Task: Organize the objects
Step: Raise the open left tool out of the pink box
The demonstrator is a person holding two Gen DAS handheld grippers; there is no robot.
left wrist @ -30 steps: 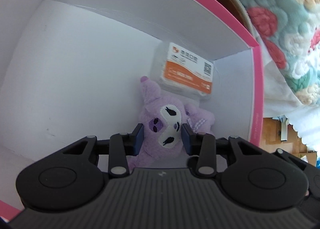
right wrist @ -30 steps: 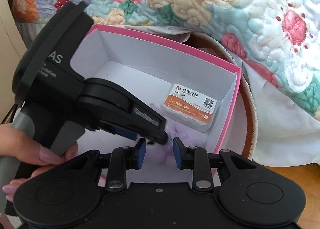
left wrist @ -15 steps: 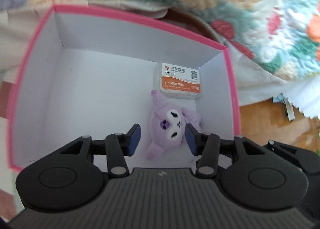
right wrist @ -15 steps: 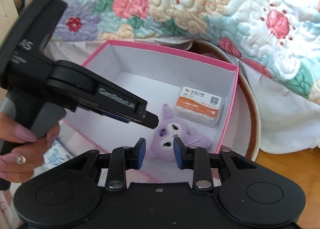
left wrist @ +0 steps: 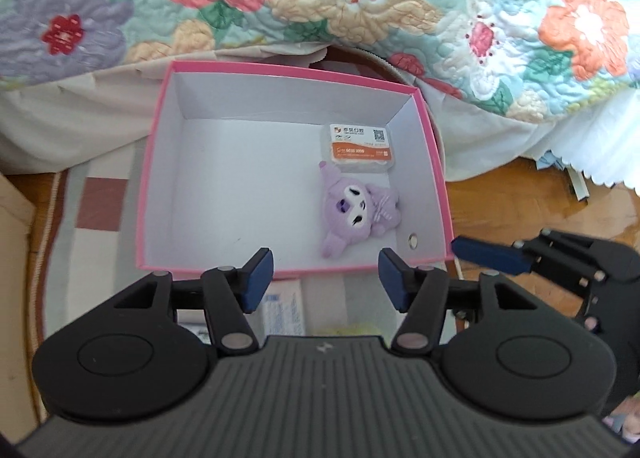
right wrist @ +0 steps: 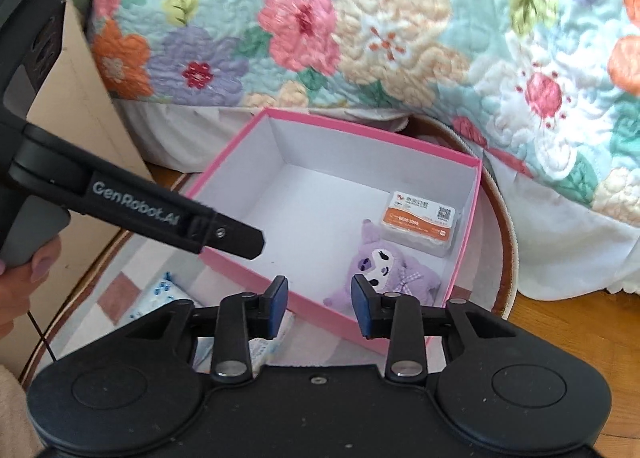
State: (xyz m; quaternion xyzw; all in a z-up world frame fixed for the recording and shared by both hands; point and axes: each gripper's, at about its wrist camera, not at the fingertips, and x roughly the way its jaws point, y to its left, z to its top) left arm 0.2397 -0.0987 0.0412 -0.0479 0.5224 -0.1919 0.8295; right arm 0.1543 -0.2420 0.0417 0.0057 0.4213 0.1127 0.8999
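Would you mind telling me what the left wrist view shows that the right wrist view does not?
Only the left wrist view shows the small round hole low in the box's right wall. Only the right wrist view shows the person's hand on the left gripper's handle. Both show the pink box, the purple plush and the orange-labelled case inside it.

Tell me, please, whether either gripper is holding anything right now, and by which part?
Nothing is held. The left gripper and right gripper are both open and empty; the purple plush toy lies loose inside the pink box.
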